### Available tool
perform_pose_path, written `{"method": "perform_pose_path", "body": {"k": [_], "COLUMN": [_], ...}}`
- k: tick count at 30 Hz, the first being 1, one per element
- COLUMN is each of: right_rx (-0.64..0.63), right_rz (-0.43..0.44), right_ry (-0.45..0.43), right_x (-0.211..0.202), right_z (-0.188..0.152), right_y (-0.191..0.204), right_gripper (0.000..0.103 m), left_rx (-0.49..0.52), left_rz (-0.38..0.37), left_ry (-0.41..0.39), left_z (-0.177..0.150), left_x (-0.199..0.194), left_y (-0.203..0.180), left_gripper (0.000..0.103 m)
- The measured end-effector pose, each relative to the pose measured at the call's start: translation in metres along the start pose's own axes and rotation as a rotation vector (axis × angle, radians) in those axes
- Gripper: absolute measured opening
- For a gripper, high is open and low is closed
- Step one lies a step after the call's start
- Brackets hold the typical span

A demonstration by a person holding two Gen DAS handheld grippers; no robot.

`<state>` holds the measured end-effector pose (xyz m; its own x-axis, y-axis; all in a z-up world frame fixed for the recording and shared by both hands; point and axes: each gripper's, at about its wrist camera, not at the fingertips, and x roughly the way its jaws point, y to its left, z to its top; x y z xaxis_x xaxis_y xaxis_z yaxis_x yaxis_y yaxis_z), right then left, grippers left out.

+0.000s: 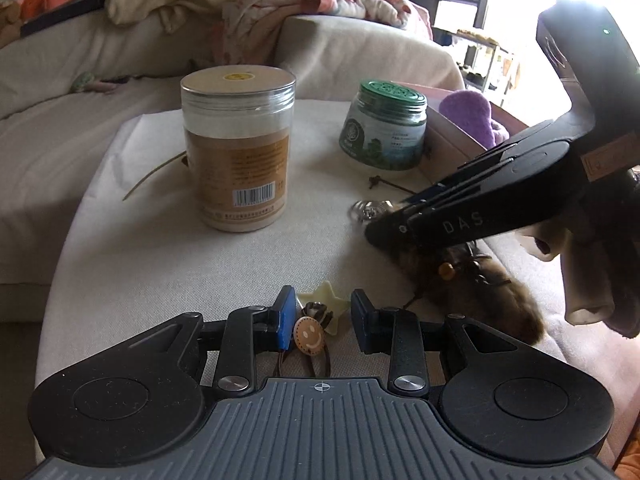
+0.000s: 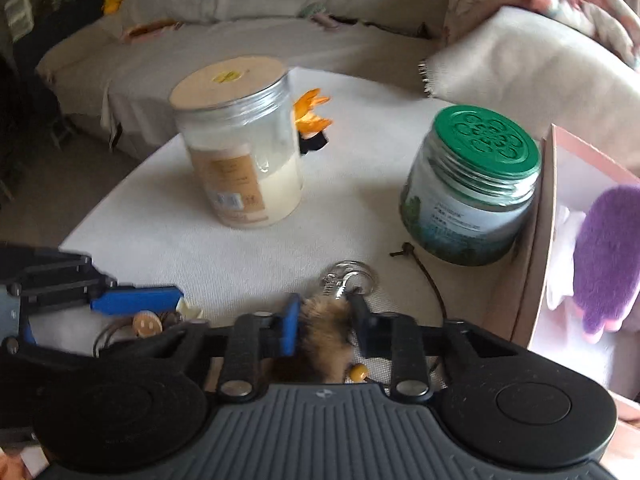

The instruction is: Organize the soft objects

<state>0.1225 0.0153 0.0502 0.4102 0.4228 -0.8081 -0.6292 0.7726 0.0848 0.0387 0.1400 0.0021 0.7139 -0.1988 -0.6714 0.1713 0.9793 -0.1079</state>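
On the white table (image 1: 168, 248), near its right edge beside the pink box (image 2: 536, 248), the right gripper (image 2: 326, 330) clamps the brown fur tail (image 2: 320, 340), long axis toward the camera, keyring (image 2: 352, 276) end away; its rear end is hidden. The left gripper (image 1: 322, 324) stands narrow, pinching nothing, around the smiley charm (image 1: 309, 334)

A pale woven cloth (image 1: 168, 248) covers the rounded table; near its middle stands a tall clear jar (image 1: 238, 148) with a tan lid; to the right of that jar stands a squat jar (image 1: 384, 126) with a green lid, touching a pink box (image 2: 536, 240) at the table's right edge; nearer the camera than the tall jar lie a cream star (image 1: 326, 300), a wooden smiley charm (image 1: 308, 334), a metal key ring (image 2: 352, 276) and a brown furry toy (image 1: 480, 292); an orange flower (image 2: 312, 114) lies behind the tall jar.
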Motion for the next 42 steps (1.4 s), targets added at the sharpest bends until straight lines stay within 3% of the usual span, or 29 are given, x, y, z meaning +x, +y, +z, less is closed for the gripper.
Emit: {"method": "perform_pose_path", "body": {"k": [10, 15, 17, 22, 25, 29, 32, 35, 38, 42], "right_rx": [-0.032, 0.023, 0.034, 0.046, 0.064, 0.088, 0.105, 0.117, 0.132, 0.172], "right_rz": [0.031, 0.096, 0.107, 0.093, 0.043, -0.079, -0.142, -0.192, -0.223, -0.213], "right_ry": [-0.012, -0.130, -0.214, -0.446, -0.563, -0.665, -0.704, -0.717, -0.716, -0.689], "right_x": [-0.019, -0.059, -0.085, -0.167, -0.210, -0.255, -0.279, -0.296, -0.298, -0.289], "right_z": [-0.002, 0.017, 0.033, 0.081, 0.101, 0.112, 0.112, 0.106, 0.099, 0.085], "right_y": [0.003, -0.009, -0.016, -0.040, -0.062, -0.091, -0.114, -0.132, -0.148, -0.169], "right_gripper": [0.016, 0.014, 0.014, 0.014, 0.014, 0.014, 0.014, 0.014, 0.014, 0.014], "left_rx": [-0.041, -0.066, -0.074, 0.026, 0.016, 0.004, -0.020, -0.033, -0.048, -0.134], "left_rz": [0.006, 0.023, 0.023, 0.179, 0.139, 0.008, -0.146, -0.261, -0.338, -0.418], "left_ry": [-0.018, -0.125, -0.187, -0.385, -0.432, -0.454, -0.433, -0.360, -0.225, 0.013], "left_z": [0.001, 0.024, 0.047, 0.141, 0.194, 0.243, 0.262, 0.268, 0.259, 0.228], "left_x": [-0.003, -0.045, -0.070, -0.114, -0.110, -0.085, -0.062, -0.023, 0.025, 0.097], "left_y": [0.005, 0.015, 0.021, 0.024, 0.021, -0.008, -0.037, -0.072, -0.102, -0.121], "left_gripper": [0.033, 0.033, 0.033, 0.033, 0.033, 0.033, 0.034, 0.034, 0.034, 0.034]}}
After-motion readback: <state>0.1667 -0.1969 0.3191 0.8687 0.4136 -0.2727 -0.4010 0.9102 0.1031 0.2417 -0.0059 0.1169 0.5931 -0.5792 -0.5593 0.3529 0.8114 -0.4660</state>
